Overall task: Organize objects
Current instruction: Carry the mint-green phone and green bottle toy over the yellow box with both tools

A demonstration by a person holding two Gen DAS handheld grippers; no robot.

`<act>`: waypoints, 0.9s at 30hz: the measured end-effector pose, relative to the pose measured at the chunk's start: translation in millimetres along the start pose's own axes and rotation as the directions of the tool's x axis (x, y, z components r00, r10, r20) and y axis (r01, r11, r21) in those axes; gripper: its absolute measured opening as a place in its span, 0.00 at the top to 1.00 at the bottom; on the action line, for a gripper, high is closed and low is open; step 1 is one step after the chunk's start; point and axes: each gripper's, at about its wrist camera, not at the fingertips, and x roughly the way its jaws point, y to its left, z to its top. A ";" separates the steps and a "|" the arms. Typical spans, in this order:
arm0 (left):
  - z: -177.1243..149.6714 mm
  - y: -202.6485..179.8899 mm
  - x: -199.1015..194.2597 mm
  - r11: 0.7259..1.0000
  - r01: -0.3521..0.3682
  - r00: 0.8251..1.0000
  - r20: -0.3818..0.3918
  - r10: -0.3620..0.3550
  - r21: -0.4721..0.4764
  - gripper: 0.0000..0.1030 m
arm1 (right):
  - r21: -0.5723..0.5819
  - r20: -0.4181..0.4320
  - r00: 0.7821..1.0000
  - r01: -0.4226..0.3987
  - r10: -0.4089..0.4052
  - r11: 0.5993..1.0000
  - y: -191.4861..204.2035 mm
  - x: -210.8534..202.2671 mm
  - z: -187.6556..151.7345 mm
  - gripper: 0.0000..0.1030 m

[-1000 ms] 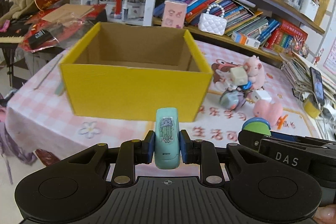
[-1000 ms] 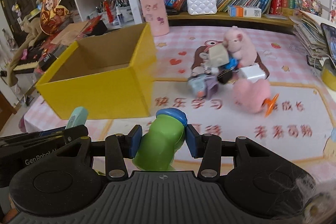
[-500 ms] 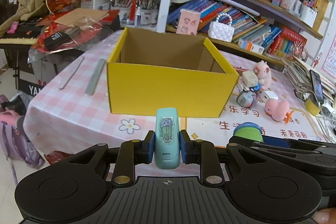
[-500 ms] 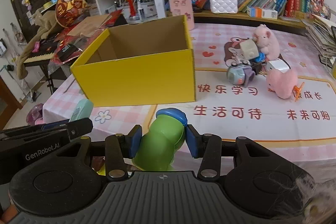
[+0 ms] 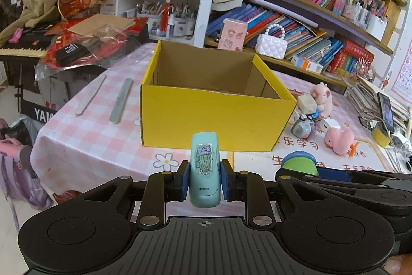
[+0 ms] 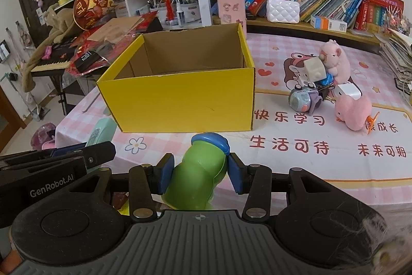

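Observation:
My left gripper [image 5: 204, 178] is shut on a light teal stapler [image 5: 205, 166] with a jellyfish sticker, held upright above the table's front edge. My right gripper [image 6: 198, 170] is shut on a green toy with a blue cap [image 6: 199, 172]. An open yellow cardboard box [image 5: 216, 117] stands ahead of both, empty inside; it also shows in the right wrist view [image 6: 180, 97]. The right gripper's green toy [image 5: 298, 163] shows at the right of the left wrist view, and the stapler [image 6: 100, 132] at the left of the right wrist view.
A pile of small toys lies right of the box: a pink plush pig [image 6: 333, 61], a pink duck [image 6: 354, 111], a grey toy [image 6: 302, 99], a white cube [image 6: 346, 92]. Two flat sticks [image 5: 121, 99] lie left of the box. Bookshelves [image 5: 296, 25] stand behind the table.
Both grippers have pulled back and risen from the box, each holding its object; the box looks smaller and its inside shows more.

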 end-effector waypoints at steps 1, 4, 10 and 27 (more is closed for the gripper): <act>0.4 -0.2 -0.4 1.000 0.000 1.000 0.002 0.000 0.003 0.78 | 0.000 -0.002 1.000 -0.001 0.001 1.000 1.6 -0.2 2.1 0.59; 1.0 -0.5 -0.7 1.000 -0.001 1.000 0.001 0.001 0.006 0.78 | 0.001 -0.009 1.000 -0.003 0.003 1.000 4.2 1.0 5.4 0.59; 1.2 1.0 2.1 1.000 -0.006 1.000 -0.015 0.006 -0.003 0.78 | 0.001 -0.018 1.000 -0.007 0.007 1.000 5.1 3.8 7.8 0.59; 36.5 0.2 14.5 1.000 -0.027 0.998 0.051 0.028 -0.007 0.78 | 0.008 0.048 0.997 -0.056 0.056 0.998 -1.2 22.1 43.2 0.59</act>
